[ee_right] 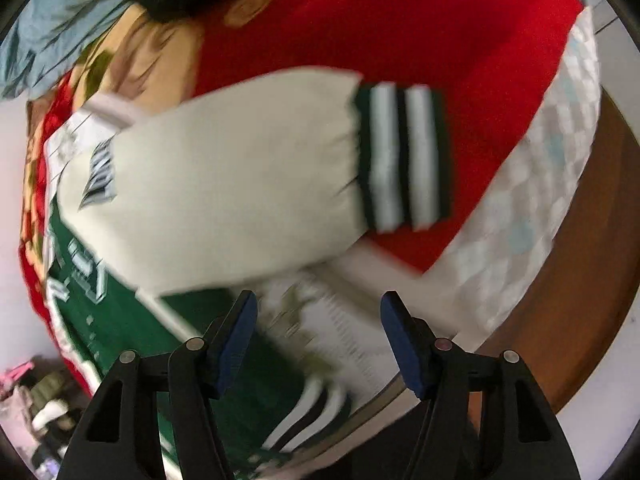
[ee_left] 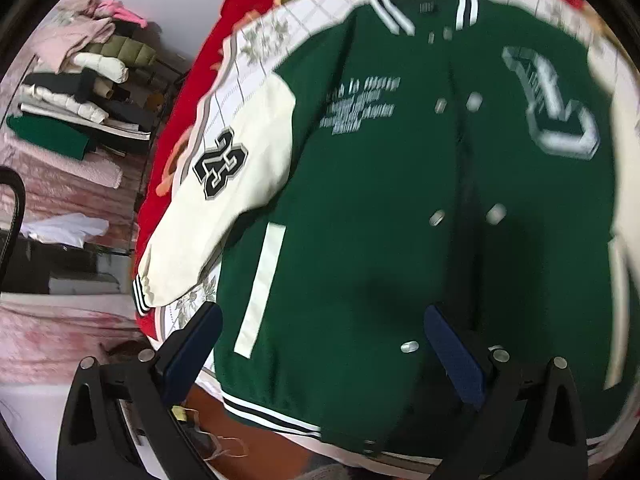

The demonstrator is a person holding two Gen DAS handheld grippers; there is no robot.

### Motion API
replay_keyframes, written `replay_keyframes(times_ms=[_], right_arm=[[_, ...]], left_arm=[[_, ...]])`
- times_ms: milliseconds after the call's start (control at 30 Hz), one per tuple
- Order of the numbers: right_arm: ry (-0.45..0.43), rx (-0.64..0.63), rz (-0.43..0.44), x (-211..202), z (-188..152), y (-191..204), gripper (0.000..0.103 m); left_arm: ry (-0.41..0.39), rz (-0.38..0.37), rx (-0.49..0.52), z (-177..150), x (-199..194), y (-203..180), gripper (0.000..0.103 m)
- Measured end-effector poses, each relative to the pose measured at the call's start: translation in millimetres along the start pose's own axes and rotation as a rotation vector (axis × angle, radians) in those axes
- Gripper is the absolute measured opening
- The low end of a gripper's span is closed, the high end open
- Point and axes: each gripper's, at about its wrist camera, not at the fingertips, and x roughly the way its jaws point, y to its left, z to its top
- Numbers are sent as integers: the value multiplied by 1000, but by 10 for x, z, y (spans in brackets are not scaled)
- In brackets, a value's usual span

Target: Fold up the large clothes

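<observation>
Green varsity jacket (ee_left: 360, 208) lying flat, front up, on red-and-white bedspread (ee_right: 440, 40), cream sleeves spread. Left gripper (ee_left: 324, 352) hovering over hem, fingers wide apart, gripping nothing. Right gripper (ee_right: 318, 340) hanging near right sleeve (ee_right: 240, 176), fingers partly open, empty. Risk, judging: thick sleeve slipping out or bunching, bedspread getting pinched along with hem.

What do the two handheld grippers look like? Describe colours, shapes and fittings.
Both match. The left gripper and right gripper each have matte black plastic linkage arms with triangular cut-outs, round silver pivot pins, and two flat jaws faced with dark blue pads. No cables, markings, hands or sleeves show.
</observation>
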Motion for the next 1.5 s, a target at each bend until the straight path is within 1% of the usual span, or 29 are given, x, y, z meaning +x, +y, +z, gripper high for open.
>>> replay_keyframes(times_ms=[67, 133, 167, 200, 267, 300, 333, 400, 433, 467, 500, 567, 667, 800, 900, 1000, 1033, 1067, 1133, 1200, 1233, 1267, 1300, 1333, 1367, 1400, 1433, 1467, 1500], right_arm=[[97, -88, 39, 153, -211, 385, 66], [173, -235, 22, 319, -463, 828, 66], [217, -354, -15, 471, -690, 1158, 66], [241, -438, -41, 575, -903, 1392, 66], [270, -616, -62, 900, -1375, 1910, 66], [288, -700, -95, 1126, -1615, 2149, 66], [303, -727, -109, 1246, -1742, 2245, 66], [361, -785, -174, 1634, -2048, 2456, 66], [361, -822, -229, 1791, -2175, 2515, 66], [313, -888, -318, 1955, -2307, 2585, 65], [285, -906, -341, 2004, -2354, 2611, 61], [192, -917, -378, 2049, -2422, 2662, 16], [172, -902, -351, 2041, -2486, 2770, 12], [215, -873, -261, 1997, -2573, 2916, 12], [249, -892, -211, 2029, -2699, 3076, 12], [299, -870, -196, 2260, -2710, 3112, 12], [308, -853, -194, 2321, -2696, 3090, 12], [326, -835, -186, 2409, -2636, 3086, 15], [383, -830, -148, 2494, -2503, 3063, 17], [437, -750, -46, 2450, -2295, 2991, 22], [453, -713, 19, 2393, -2165, 2937, 32], [448, -693, 66, 2302, -2070, 2896, 45], [426, -677, 111, 2196, -1973, 2826, 52], [389, -648, 148, 2000, -1782, 2741, 64], [372, -616, 170, 1889, -1670, 2649, 66], [354, -553, 213, 1749, -1496, 2480, 66], [337, -495, 237, 1647, -1473, 2220, 67], [316, -445, 244, 1561, -1313, 2079, 66], [270, -372, 245, 1445, -1109, 1834, 66]], left_arm=[[13, 22, 20, -67, 170, 8, 103], [23, 41, 26, -159, 318, 60, 103], [29, 48, 26, -225, 383, 104, 103], [36, 55, 27, -296, 451, 141, 103], [54, 60, 34, -440, 598, 206, 103], [63, 61, 38, -483, 663, 227, 103], [74, 61, 41, -538, 729, 246, 103], [86, 44, 32, -621, 823, 288, 103], [91, 30, 25, -653, 875, 303, 103], [92, 21, 22, -673, 912, 311, 103], [94, 12, 20, -693, 950, 318, 103], [110, -22, 17, -723, 1041, 316, 103], [138, -86, -13, -742, 1177, 344, 103], [148, -160, -54, -756, 1255, 412, 103], [139, -190, -49, -763, 1280, 416, 103], [134, -191, -20, -733, 1261, 393, 103], [139, -184, -12, -712, 1246, 393, 103], [144, -173, -8, -688, 1225, 398, 103], [143, -163, -3, -619, 1134, 444, 103], [113, -163, 0, -508, 944, 475, 103], [89, -170, 8, -443, 816, 465, 103], [61, -181, 19, -383, 685, 433, 103], [39, -190, 29, -360, 598, 407, 103], [15, -205, 42, -333, 495, 351, 103], [-14, -229, 67, -281, 367, 229, 103], [-29, -239, 87, -261, 288, 135, 103], [-51, -246, 114, -241, 214, -8, 103], [-63, -250, 134, -251, 183, -99, 103], [-75, -250, 157, -253, 170, -214, 103]])
